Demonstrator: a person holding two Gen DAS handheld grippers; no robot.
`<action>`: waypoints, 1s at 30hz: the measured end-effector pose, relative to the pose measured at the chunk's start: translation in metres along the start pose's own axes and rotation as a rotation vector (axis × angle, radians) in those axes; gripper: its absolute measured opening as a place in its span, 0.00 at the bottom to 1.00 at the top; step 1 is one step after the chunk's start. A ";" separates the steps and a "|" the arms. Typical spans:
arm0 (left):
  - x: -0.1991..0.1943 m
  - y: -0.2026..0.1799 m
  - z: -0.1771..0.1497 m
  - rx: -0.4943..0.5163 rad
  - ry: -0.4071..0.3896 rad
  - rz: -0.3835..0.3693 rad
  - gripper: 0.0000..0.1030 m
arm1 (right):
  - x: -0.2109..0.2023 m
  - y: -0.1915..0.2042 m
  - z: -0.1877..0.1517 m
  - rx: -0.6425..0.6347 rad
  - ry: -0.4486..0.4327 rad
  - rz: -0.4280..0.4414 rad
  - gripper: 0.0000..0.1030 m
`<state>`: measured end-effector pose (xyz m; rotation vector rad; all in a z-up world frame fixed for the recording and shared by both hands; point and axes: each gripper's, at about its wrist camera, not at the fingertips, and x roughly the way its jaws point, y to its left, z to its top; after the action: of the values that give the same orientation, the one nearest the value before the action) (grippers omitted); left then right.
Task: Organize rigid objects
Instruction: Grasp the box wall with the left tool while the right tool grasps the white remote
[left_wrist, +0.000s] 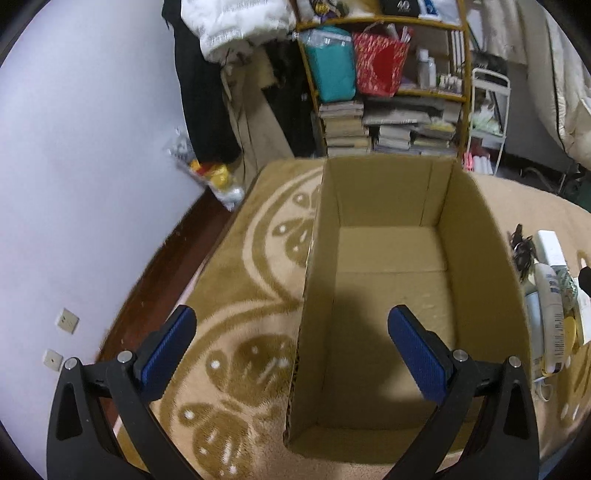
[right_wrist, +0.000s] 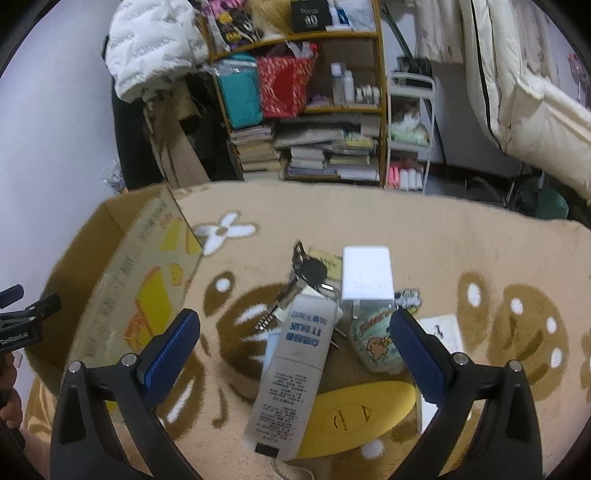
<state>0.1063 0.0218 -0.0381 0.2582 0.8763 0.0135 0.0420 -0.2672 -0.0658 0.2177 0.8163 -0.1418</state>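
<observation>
Right gripper (right_wrist: 293, 332) hangs over the pile, jaws spread wide with nothing between the blue pads (right_wrist: 170, 349). Dead ahead between the fingers lies the white tube (right_wrist: 291, 373), printed side up, cap end nearest the camera. Under its near end sits a yellow oval case (right_wrist: 354, 417). Just beyond the right finger, a small pouch with a cartoon dog (right_wrist: 376, 343), and past that a white box (right_wrist: 366, 273) standing upright. Ahead of the tube's far end, a bunch of keys with a black fob (right_wrist: 308, 273).

Off to the left, the cardboard box (right_wrist: 122, 295) sits on the patterned blanket (right_wrist: 480, 251).

Left gripper (left_wrist: 291, 336), also spread wide and carrying nothing, straddles that box's near-left wall (left_wrist: 306, 295): right finger over the bare box floor, left finger outside over the blanket.
</observation>
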 end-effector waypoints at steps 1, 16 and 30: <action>0.006 0.001 0.000 -0.005 0.019 0.005 1.00 | 0.005 -0.001 -0.001 0.006 0.015 -0.006 1.00; 0.045 0.000 -0.011 -0.011 0.194 0.012 0.67 | 0.057 0.005 -0.019 -0.037 0.161 -0.065 0.69; 0.051 -0.012 -0.017 -0.030 0.228 -0.049 0.17 | 0.061 0.014 -0.029 -0.041 0.202 -0.059 0.42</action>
<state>0.1253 0.0202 -0.0896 0.2095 1.1078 0.0109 0.0661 -0.2493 -0.1276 0.1714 1.0263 -0.1602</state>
